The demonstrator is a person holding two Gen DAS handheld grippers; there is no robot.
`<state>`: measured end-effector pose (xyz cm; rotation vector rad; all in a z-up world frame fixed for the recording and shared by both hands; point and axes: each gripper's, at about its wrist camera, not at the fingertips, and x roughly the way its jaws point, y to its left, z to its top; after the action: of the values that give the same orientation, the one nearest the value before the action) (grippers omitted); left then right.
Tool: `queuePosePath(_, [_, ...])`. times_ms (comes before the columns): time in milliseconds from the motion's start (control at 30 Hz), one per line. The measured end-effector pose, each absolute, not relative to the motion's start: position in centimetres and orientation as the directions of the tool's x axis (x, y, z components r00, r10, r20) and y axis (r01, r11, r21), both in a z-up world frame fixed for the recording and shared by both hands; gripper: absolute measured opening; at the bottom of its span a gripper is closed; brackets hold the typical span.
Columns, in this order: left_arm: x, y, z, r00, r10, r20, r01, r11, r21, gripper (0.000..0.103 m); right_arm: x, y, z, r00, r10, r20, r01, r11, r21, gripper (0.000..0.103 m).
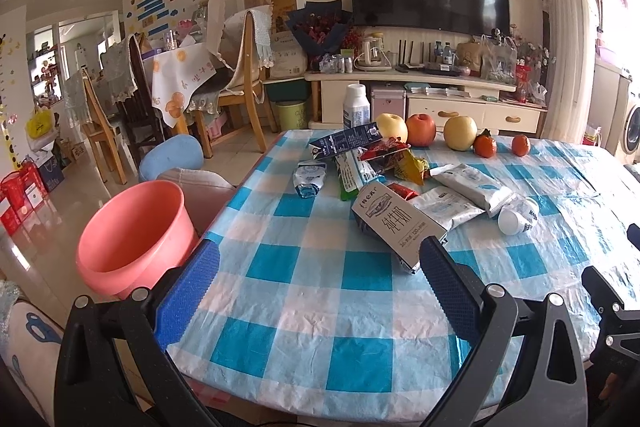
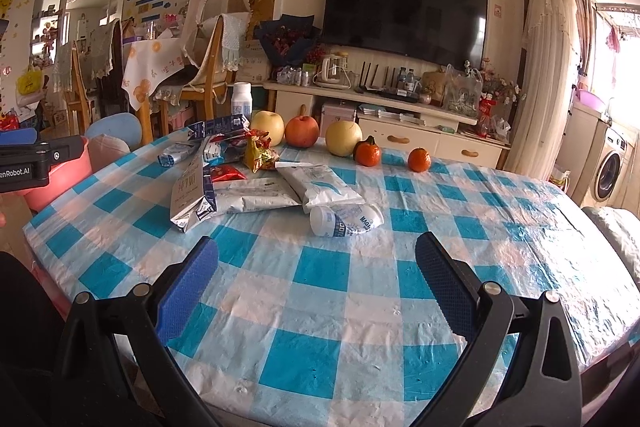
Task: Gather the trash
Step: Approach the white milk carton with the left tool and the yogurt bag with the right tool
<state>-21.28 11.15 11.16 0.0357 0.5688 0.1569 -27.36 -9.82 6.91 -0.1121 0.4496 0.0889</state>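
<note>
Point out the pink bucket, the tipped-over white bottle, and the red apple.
pink bucket (image 1: 132, 227), left wrist view, on its inner wall.
tipped-over white bottle (image 2: 344, 221), right wrist view, on the middle of its label.
red apple (image 2: 302, 131), right wrist view, on the middle of its skin.

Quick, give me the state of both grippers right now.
Left gripper: open, holding nothing, above the table.
Right gripper: open, holding nothing, above the table.
</note>
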Motion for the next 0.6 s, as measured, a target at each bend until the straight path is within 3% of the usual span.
queuePosePath(400, [-19.9, 10.6, 7.8, 0.829, 0.053, -0.557, -0.028, 0.998, 0.052, 0.099, -24.2, -12.8, 6.6, 0.859, 0.11, -0.501, -0.09, 0.994, 0.065, 0.099])
queuePosePath(600, [-18.0, 10.9, 7.3, 0.798, -0.041, -0.601, 0.001, 0.998, -0.066, 0.099, -21.2, -14.6, 5.9, 0.832, 0.133, -0.538, -0.07, 0.988, 0.137, 0.099])
